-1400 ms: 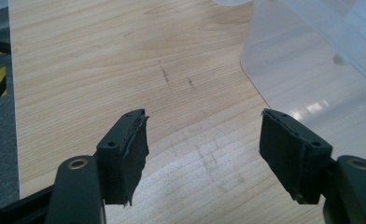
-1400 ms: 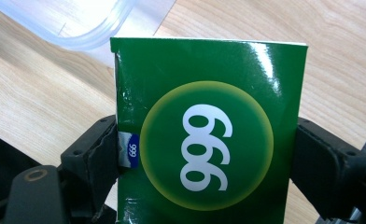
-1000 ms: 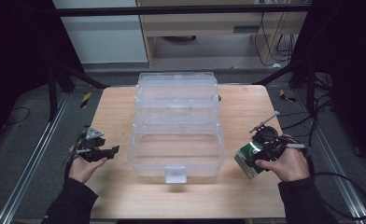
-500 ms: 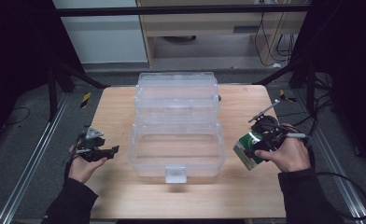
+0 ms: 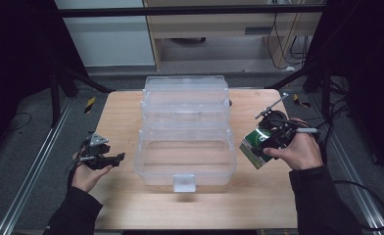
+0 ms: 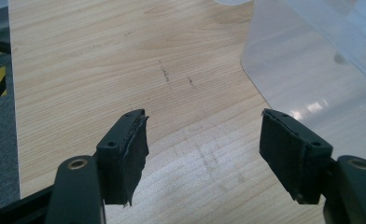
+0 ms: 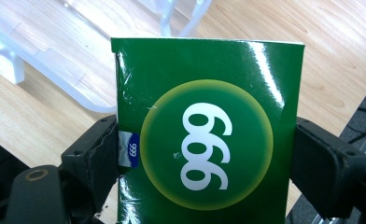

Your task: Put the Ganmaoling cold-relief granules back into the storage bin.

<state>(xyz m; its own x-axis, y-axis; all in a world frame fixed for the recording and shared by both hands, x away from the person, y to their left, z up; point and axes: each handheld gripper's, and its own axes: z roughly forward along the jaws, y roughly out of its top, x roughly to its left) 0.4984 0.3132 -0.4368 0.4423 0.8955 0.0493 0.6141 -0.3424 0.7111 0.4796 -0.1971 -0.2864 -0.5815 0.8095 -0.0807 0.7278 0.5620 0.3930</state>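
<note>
A clear plastic storage box [image 5: 185, 152] stands open in the middle of the wooden table, its lid [image 5: 186, 98] tipped back behind it. My right gripper [image 5: 264, 142] is shut on a green box [image 5: 254, 147] marked 999, held above the table just right of the clear box. In the right gripper view the green box [image 7: 204, 135] sits clamped between both jaws, with the clear box's edge [image 7: 55, 51] behind it. My left gripper [image 5: 115, 157] rests open at the left of the clear box, nothing between its jaws [image 6: 204, 144]; the clear box's wall [image 6: 312, 60] shows at its right.
A white latch [image 5: 184, 182] sticks out at the clear box's front. The wooden table [image 5: 121, 117] has bare wood on both sides of the box. Metal rails [image 5: 28, 171] and cables [image 5: 337, 122] run along the floor beside the table.
My right gripper has lifted the green box off the table and carried it up and slightly away from me. The left gripper has stayed still.
</note>
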